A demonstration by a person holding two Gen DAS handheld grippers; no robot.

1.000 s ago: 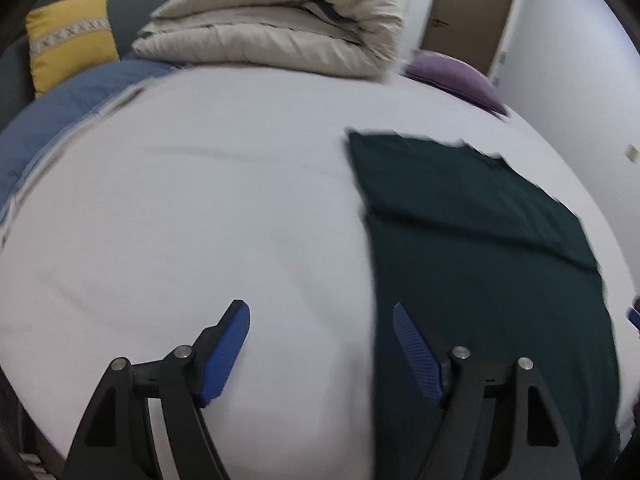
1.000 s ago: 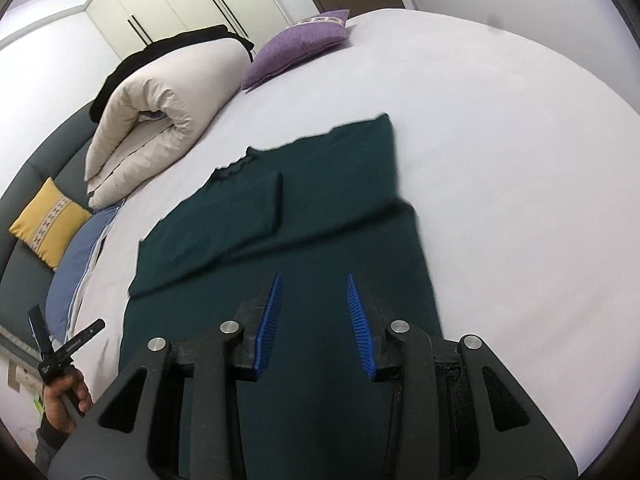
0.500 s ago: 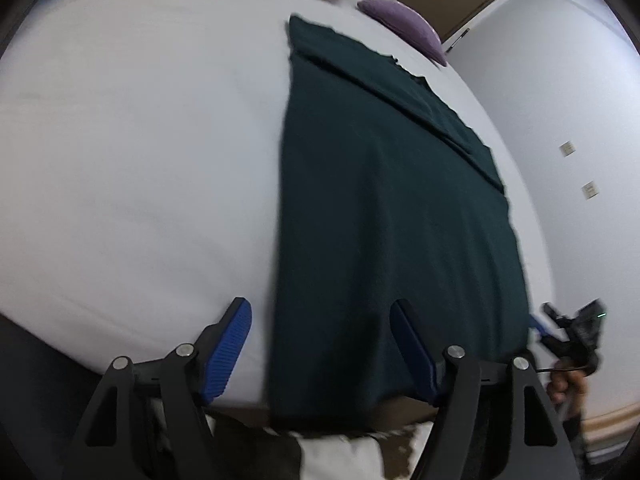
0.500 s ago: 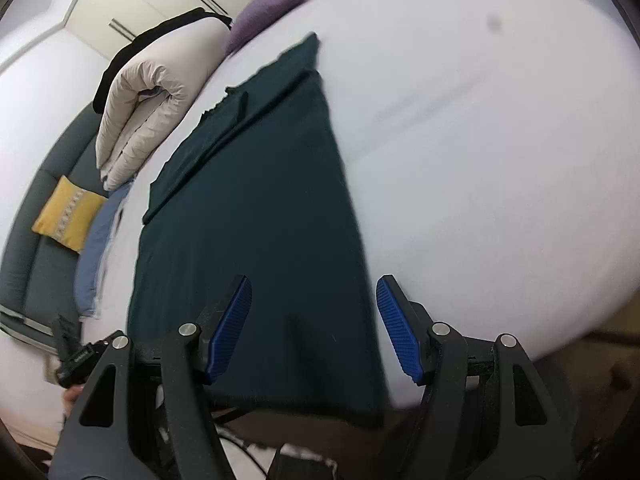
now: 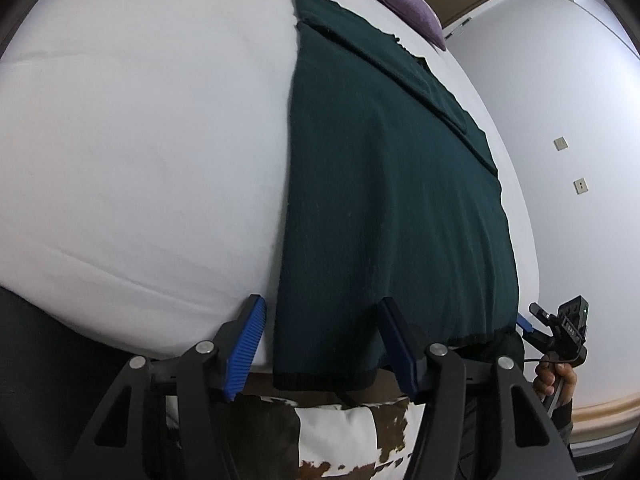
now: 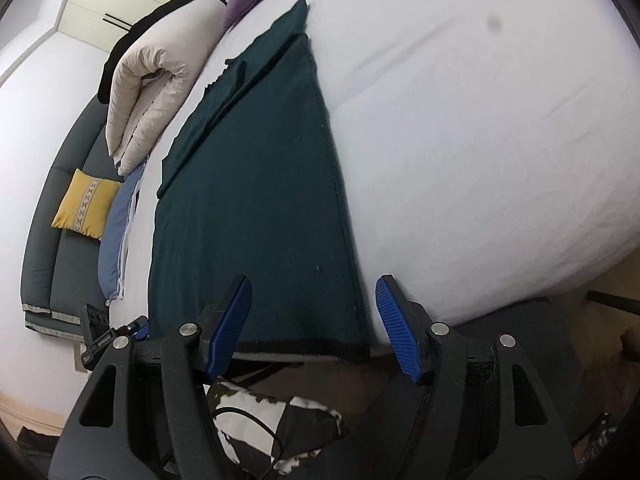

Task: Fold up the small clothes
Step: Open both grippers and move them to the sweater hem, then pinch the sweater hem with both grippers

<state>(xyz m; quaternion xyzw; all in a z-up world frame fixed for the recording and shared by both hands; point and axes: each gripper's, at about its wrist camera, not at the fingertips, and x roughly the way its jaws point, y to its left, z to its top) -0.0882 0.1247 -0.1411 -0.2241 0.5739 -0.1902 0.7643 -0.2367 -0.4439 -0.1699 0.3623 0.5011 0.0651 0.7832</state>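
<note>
Sleeves look already tucked in on the dark green top, but the bottom-up fold isn't started: left gripper closing around the near hem corner, not pinching yet, right gripper half-open astride the other corner.

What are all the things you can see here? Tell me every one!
garment: one, dark green, flat on the bed, hem hanging over the near edge
bed: one, white sheet
duvet: one, cream, rolled, far end
purple pillow: one, far end
yellow cushion: one, on the grey sofa
blue blanket: one, beside the bed
left gripper: black, blue pads, jaws closing around the hem's corner, not yet pressing
right gripper: same, jaws open at the other corner
</note>
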